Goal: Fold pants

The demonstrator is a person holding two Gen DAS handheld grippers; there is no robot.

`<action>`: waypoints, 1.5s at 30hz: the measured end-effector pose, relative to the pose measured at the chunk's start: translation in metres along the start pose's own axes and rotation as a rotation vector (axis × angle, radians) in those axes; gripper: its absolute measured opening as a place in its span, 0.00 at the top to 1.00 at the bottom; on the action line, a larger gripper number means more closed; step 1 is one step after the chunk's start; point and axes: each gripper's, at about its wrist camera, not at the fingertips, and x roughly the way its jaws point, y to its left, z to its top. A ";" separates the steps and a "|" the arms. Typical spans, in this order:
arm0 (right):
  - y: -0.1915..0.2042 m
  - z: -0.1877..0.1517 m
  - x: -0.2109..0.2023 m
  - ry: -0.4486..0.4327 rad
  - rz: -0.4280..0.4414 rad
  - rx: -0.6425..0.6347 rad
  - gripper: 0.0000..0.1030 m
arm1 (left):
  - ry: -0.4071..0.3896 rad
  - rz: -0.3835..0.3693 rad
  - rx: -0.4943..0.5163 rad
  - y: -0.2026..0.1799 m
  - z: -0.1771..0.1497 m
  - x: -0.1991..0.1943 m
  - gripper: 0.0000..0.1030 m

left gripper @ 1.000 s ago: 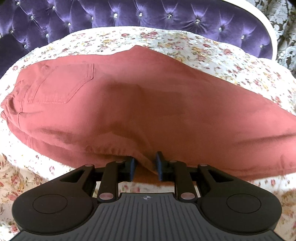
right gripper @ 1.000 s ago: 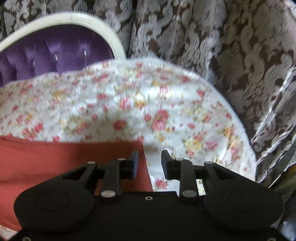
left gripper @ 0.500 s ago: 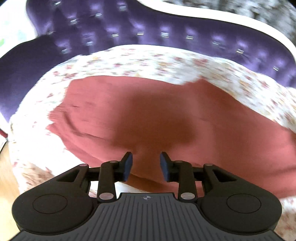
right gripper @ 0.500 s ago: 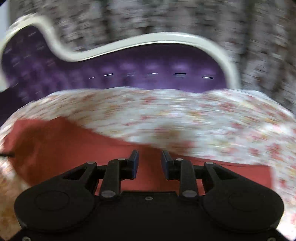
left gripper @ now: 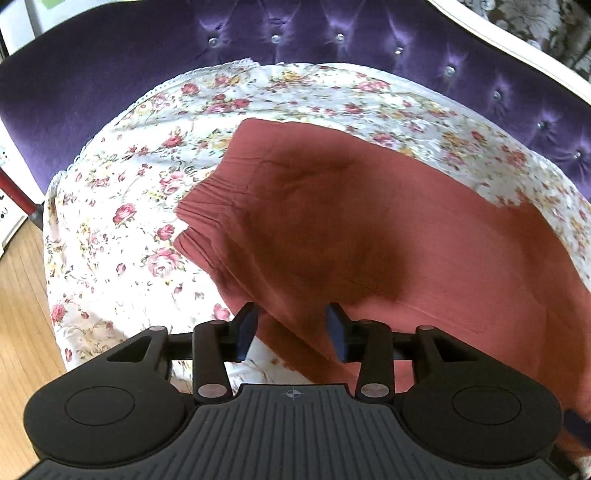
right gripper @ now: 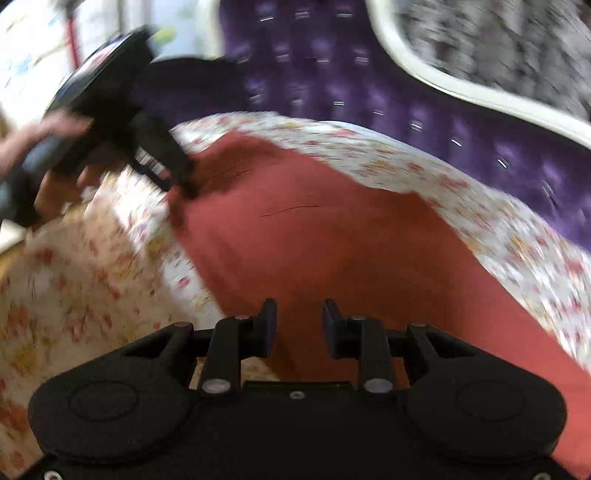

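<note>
Rust-red pants (left gripper: pixel 369 229) lie flat on a floral sheet (left gripper: pixel 122 229), with the gathered waistband (left gripper: pixel 207 206) at the left. My left gripper (left gripper: pixel 291 328) hovers over the pants' near edge. Its jaws are opening, and the cloth passes under the gap without the pads pressing on it. The right wrist view is blurred. In it my right gripper (right gripper: pixel 299 325) stands over the pants (right gripper: pixel 332 240) with its fingers apart and nothing pinched. The left gripper (right gripper: pixel 181 181), held by a hand (right gripper: pixel 33 140), shows there by the waist end.
The sheet covers a purple tufted sofa (left gripper: pixel 332 40) with a white frame rim (left gripper: pixel 517 40). A wooden floor (left gripper: pixel 18 302) lies past the sheet's left edge. A patterned curtain (right gripper: pixel 480 33) hangs behind the sofa.
The left jaws have spread and let go of the pants' near edge. Both grippers have swept left, the right one from the leg end to the middle of the pants.
</note>
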 end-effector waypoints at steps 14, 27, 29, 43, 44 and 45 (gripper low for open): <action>0.035 -0.012 0.031 0.025 -0.077 -0.248 0.62 | 0.010 -0.034 -0.072 0.007 0.023 0.025 0.71; 0.034 -0.010 0.015 -0.007 -0.043 -0.196 0.89 | -0.069 0.021 0.007 0.006 0.019 -0.018 0.96; 0.039 -0.018 0.030 0.042 -0.038 -0.212 0.89 | -0.018 0.039 0.021 0.005 0.015 -0.001 0.94; -0.021 -0.001 -0.004 -0.048 0.028 0.077 0.68 | -0.221 0.204 0.130 -0.018 0.006 -0.057 0.74; -0.029 0.002 -0.003 -0.053 0.020 0.098 0.68 | -0.222 0.172 0.153 -0.026 0.009 -0.057 0.72; -0.036 0.005 0.000 -0.056 0.002 0.115 0.67 | -0.217 0.146 0.168 -0.035 0.013 -0.055 0.71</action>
